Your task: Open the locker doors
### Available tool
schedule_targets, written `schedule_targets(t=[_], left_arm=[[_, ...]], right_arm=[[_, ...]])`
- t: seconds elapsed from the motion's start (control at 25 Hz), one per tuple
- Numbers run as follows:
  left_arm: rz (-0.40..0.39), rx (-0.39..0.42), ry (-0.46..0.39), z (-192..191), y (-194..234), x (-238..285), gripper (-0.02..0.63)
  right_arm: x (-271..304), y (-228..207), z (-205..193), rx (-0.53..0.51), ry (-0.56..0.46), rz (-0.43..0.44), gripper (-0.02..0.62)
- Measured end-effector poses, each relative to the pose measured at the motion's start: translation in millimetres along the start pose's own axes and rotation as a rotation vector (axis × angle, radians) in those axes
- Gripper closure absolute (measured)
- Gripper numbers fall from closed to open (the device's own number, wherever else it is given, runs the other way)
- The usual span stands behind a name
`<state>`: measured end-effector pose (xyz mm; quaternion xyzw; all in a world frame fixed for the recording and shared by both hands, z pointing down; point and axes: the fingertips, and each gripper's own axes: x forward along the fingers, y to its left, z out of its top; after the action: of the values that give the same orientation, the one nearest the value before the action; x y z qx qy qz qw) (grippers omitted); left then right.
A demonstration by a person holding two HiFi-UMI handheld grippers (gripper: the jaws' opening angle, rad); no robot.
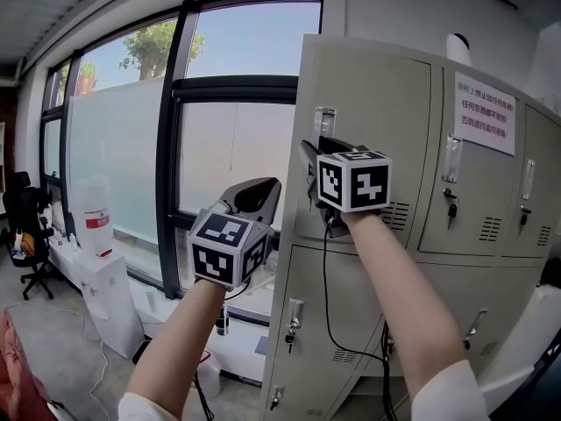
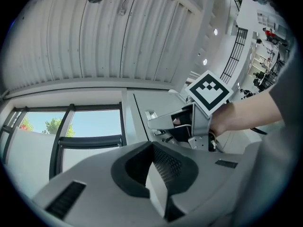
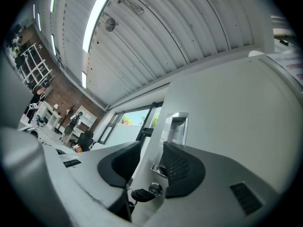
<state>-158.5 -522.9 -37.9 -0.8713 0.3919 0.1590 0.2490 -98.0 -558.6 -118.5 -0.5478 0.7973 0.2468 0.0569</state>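
Note:
A bank of grey lockers (image 1: 438, 261) fills the right of the head view. My right gripper (image 1: 308, 167) is at the left edge of the top-left door (image 1: 377, 112), just under its clear label holder (image 1: 324, 121). In the right gripper view its jaws (image 3: 150, 157) stand open astride the door's edge, with the chrome pull (image 3: 158, 169) between the pads and a black-headed key (image 3: 142, 194) in the lock just below. My left gripper (image 1: 266, 191) hangs in the air left of the lockers, shut and empty (image 2: 152, 150).
The other doors have keys in their locks (image 1: 450, 207), and a lower door has a pull (image 1: 294, 316). A paper notice (image 1: 484, 112) is stuck on a top door. A window (image 1: 237, 147) is left of the lockers. Below it stand a water bottle (image 1: 95, 210) and a white unit (image 1: 110, 296).

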Motion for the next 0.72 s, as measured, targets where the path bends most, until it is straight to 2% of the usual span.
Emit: schedule_targets(t=[0.16,0.28,0.36,0.52,0.72], left_arm=[[-0.005,0.008,0.047,-12,-7,2,0.580],[-0.015,-0.030,0.059,-20,-13,1,0.580],[-0.011,-0.061,0.069,-26,-13,0,0.580],[0.021,-0.089,0.135,-48,-9,11,0.580],[-0.011,-0.092,0.175,-73,-19,32,0.580]], right_arm=[[-16,15,7,-0.012,-0.009,0.046,0.463],[-26,32,5,-0.062,0.017,0.092,0.465],[-31,36,4,-0.093,0.023,0.084,0.463],[-47,34,2,-0.088,0.012,0.055,0.465],[-63,27,-8,-0.128,0.025,0.039,0.465]])
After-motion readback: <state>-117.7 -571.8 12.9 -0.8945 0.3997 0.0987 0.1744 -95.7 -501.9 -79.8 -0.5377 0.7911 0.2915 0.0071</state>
